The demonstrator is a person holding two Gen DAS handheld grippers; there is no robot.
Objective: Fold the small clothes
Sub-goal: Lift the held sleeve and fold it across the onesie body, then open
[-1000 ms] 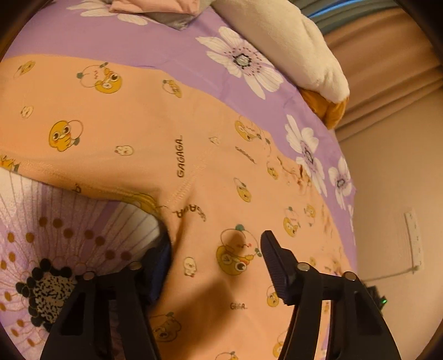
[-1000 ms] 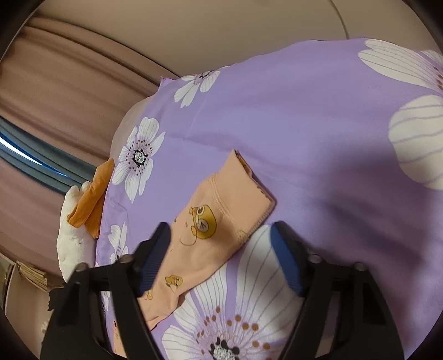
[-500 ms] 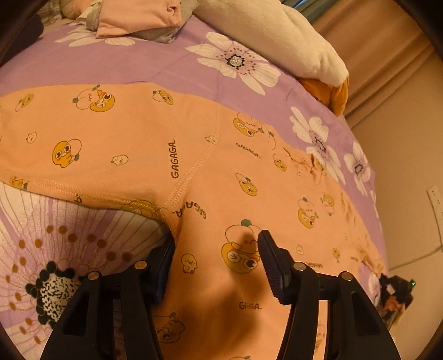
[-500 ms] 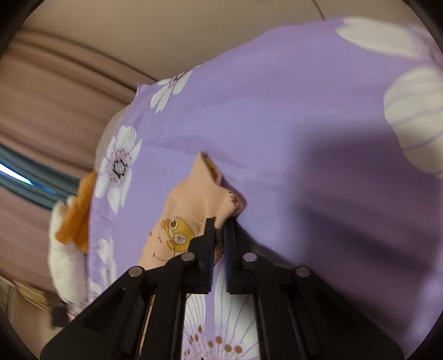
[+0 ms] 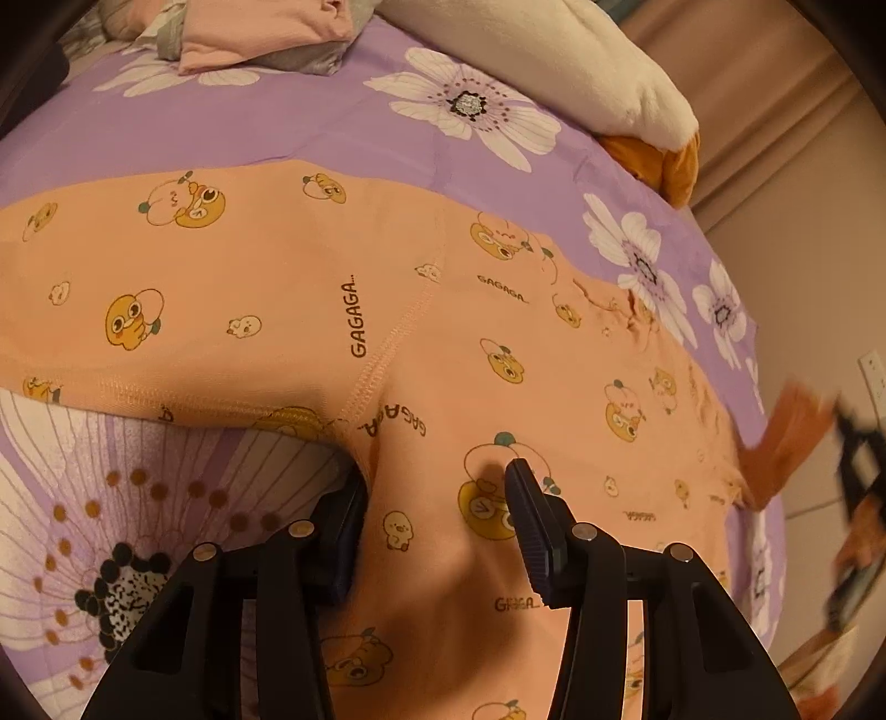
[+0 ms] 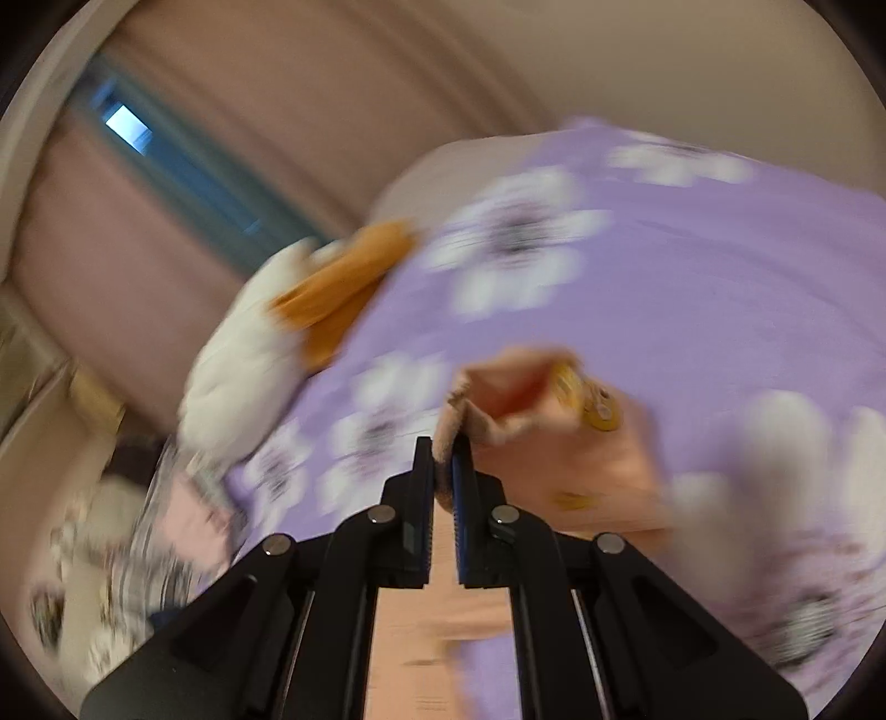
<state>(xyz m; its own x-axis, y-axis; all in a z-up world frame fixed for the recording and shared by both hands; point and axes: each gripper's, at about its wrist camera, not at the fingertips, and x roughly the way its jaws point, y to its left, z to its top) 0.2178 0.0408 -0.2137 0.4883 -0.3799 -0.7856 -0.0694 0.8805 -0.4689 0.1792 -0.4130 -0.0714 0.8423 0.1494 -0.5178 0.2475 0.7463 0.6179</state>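
Note:
Peach trousers (image 5: 277, 266) printed with ducks and "GAGAGA" lie spread on the purple flowered bedsheet (image 5: 310, 116). My left gripper (image 5: 434, 482) sits low over the near leg beside the crotch seam. Its jaws are closing, with a soft bulge of the fabric between them; the left finger is partly hidden under the cloth edge. My right gripper (image 6: 442, 448) is shut on the leg cuff (image 6: 526, 393) and holds it up off the sheet, blurred by motion. In the left wrist view the lifted cuff (image 5: 786, 443) and right gripper (image 5: 855, 471) appear at the right edge.
A white and orange plush pillow (image 5: 554, 50) lies at the head of the bed, with folded pink and grey clothes (image 5: 260, 27) to its left. Curtains (image 6: 166, 266) and a wall with a socket (image 5: 874, 371) stand beyond the bed's edge.
My right gripper shut on the cuff, then lifted and swung it up off the sheet. My left gripper's jaws narrowed around the leg fabric and stayed in place.

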